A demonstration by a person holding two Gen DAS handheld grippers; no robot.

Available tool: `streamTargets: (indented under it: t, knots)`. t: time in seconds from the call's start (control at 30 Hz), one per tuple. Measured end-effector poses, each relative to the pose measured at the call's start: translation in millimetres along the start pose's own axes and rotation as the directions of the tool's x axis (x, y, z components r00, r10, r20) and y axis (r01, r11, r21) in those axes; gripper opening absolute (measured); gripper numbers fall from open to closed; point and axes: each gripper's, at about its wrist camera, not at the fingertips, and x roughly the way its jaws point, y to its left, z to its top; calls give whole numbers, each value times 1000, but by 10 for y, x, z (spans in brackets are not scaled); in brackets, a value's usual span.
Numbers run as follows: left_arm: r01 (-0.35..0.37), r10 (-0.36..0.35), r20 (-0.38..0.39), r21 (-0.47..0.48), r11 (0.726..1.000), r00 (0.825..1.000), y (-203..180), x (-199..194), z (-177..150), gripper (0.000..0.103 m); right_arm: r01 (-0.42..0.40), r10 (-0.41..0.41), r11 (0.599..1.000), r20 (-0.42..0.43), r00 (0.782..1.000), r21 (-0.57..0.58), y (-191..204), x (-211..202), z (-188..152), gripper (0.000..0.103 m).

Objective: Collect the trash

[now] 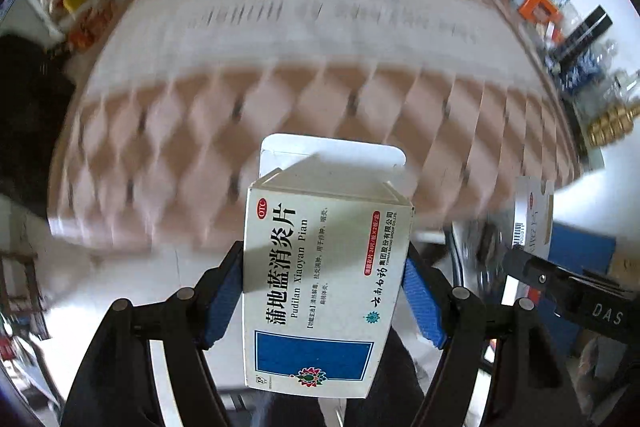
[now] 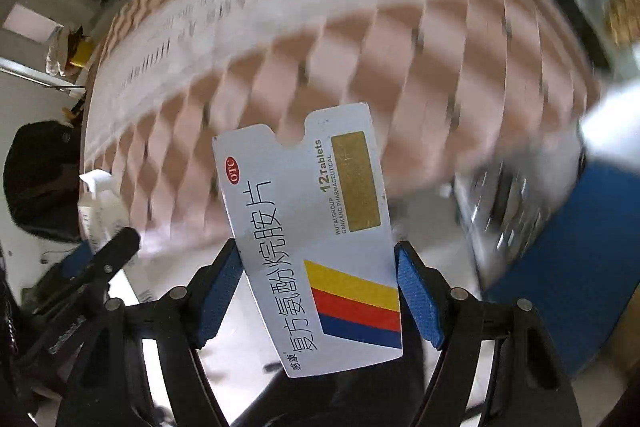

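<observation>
Both pieces of trash are already picked up and in the air. The left gripper [image 1: 324, 291] pinches a white cardboard medicine box with a blue panel and open top flaps [image 1: 320, 283] between its blue pads, the box standing upright toward 12 o'clock. The right gripper [image 2: 318, 291] clamps a flat white tablet carton with yellow, red and blue stripes and a gold patch [image 2: 316, 239], tilted slightly toward 11 o'clock. Behind both, a pink and white patterned mat [image 1: 280, 87] is smeared by motion blur. Cluttered bottles and boxes [image 1: 560, 11] sit at 2 o'clock in the left view. No bin is identifiable, so by my judgement carrying and dropping both cartons remains, plus any further trash.
</observation>
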Motion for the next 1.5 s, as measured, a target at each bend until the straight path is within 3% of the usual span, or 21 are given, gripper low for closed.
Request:
streamTargets:
  t: [0.13,0.27,0.43,0.6,0.7,0.8,0.83,0.9,1.03,1.2,1.23,1.27,1.5]
  knots:
    - [16,-21,-127,-42,999,992,331,367,-591,72,-19,26,998,-107,994,64,-119,499,-695,78]
    - [29,-58,-247,-117,993,967,634,1001,-962,72,-17,42,992,-200,979,126,-296,1129,-1099,78]
    - [45,-115,-311,-224,974,943,1001,2075,-1050,72,0,47,981,-239,970,192,-564,2210,-1130,78]
    - [111,-224,-326,-330,937,918,1317,3204,-990,72,-11,74,964,-232,970,264,-789,3239,-982,78]
    - [142,-267,-337,-352,925,903,1413,3816,-936,72,-25,89,958,-214,973,285,-871,3788,-865,78]
    - [161,-291,-351,-356,920,890,1459,4153,-925,76,-56,123,945,-193,973,324,-911,4240,-805,78]
    - [165,-298,-357,-358,919,886,1482,4216,-931,87,-66,135,940,-186,973,336,-907,4314,-796,78]
    - [163,-293,-358,-351,922,887,1516,4261,-932,100,-87,158,932,-178,971,351,-872,4467,-779,78]
    - [110,-230,-334,-341,934,914,1652,4180,-976,100,-108,168,936,-156,973,335,-681,4644,-723,78]
    - [-28,-54,-283,-278,960,958,1806,3910,-1103,100,-131,170,964,-158,973,233,-300,4711,-639,79]
    - [-54,-23,-276,-268,962,961,1831,3862,-1130,100,-128,164,970,-169,972,204,-221,4737,-626,87]
    - [-78,5,-270,-260,962,963,1846,3819,-1159,100,-119,151,976,-175,973,181,-165,4749,-620,102]
    - [-149,94,-226,-241,959,969,1800,3375,-1324,100,-51,60,997,-131,990,65,-61,4371,-703,103]
